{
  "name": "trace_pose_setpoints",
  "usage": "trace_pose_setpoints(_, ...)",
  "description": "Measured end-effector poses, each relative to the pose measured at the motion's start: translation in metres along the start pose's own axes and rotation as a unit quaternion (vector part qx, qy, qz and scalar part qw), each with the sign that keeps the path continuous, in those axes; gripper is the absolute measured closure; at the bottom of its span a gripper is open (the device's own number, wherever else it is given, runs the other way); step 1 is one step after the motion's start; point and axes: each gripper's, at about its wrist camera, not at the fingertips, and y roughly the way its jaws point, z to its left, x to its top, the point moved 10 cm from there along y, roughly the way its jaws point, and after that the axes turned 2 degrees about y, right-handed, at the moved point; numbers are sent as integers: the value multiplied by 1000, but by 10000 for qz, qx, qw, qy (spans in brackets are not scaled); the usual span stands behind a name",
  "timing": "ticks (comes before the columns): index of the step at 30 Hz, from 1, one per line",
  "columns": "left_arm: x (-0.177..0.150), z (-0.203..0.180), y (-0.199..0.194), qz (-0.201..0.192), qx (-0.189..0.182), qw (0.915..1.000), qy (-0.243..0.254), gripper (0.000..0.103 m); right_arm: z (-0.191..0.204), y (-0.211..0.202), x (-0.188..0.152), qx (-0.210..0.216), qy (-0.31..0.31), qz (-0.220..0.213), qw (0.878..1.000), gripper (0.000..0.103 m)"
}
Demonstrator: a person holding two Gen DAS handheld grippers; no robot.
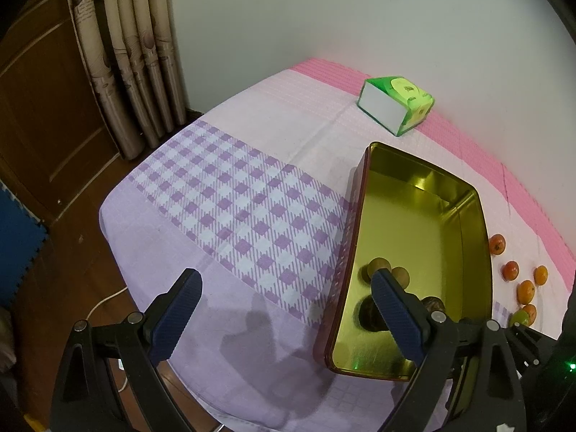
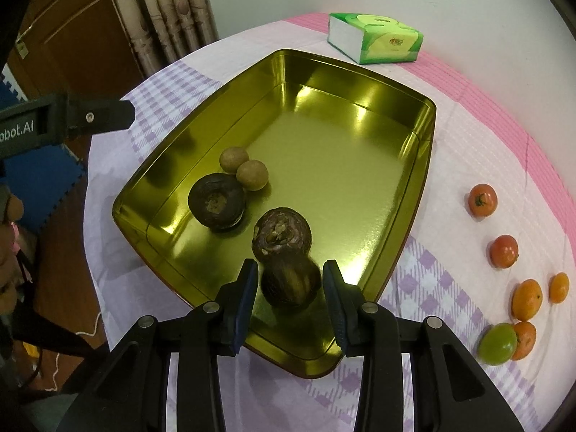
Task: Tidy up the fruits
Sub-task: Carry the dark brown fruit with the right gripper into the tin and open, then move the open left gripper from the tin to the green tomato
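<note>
right wrist view counts three dark brown fruits [image 2: 217, 201] and two small tan ones [image 2: 252, 175] in the gold tin [image 2: 360, 82], the right gripper [image 2: 291, 280] spread around the nearest dark one. six orange, red and green fruits [image 2: 482, 199] lie on the tablecloth [image 2: 450, 133] beside the tin; the left gripper [image 1: 286, 288] hangs spread wide.

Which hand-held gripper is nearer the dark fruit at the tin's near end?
Right. The right hand-held gripper has its open jaws on either side of the dark fruit; the left hand-held gripper hangs open over the tin's left wall.
</note>
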Motion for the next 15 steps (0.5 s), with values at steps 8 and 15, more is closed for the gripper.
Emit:
trace_pose_setpoints(8, -1, -2, 3, 18, 34, 10000, 63, 10, 3, -12, 4, 159, 135, -214, 9996, 40)
trace_pose_setpoints(15, 0, -6, 1, -30, 81, 9998, 175, 10, -29, -50, -2, 19, 558, -653, 9963, 27)
